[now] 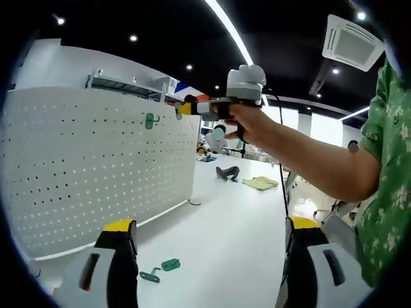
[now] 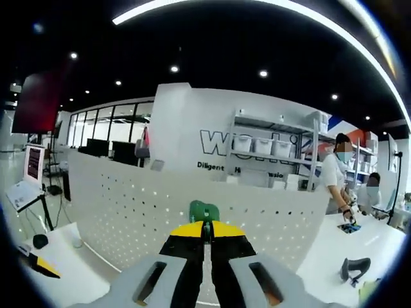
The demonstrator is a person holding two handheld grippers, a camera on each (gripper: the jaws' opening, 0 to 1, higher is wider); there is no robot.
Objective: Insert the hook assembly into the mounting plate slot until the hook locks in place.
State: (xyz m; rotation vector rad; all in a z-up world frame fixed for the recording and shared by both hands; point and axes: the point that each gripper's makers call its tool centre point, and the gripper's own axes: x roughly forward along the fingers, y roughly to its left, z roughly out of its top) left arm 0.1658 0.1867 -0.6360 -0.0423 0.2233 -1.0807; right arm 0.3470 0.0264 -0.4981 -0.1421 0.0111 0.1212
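Note:
A white pegboard (image 1: 96,167) stands upright on the left of the white table (image 1: 237,224). One green hook (image 1: 150,120) hangs on its face near the top edge. Two more green hook pieces (image 1: 151,276) (image 1: 171,264) lie on the table between my left gripper's (image 1: 209,234) wide-open jaws. A person's hand holds my right gripper (image 1: 182,109) high up, pointing at the board just right of the hung hook, with a small gap between them. In the right gripper view the yellow-tipped jaws (image 2: 205,230) are shut, and the green hook (image 2: 203,210) shows just beyond the tips against the pegboard (image 2: 128,212).
A black object (image 1: 226,172) and a yellow cloth (image 1: 260,183) lie farther down the table. The person's forearm and green patterned sleeve (image 1: 385,167) cross the right side. A person (image 2: 337,173) stands by shelves of bins at the right; a black tool (image 2: 353,266) lies near them.

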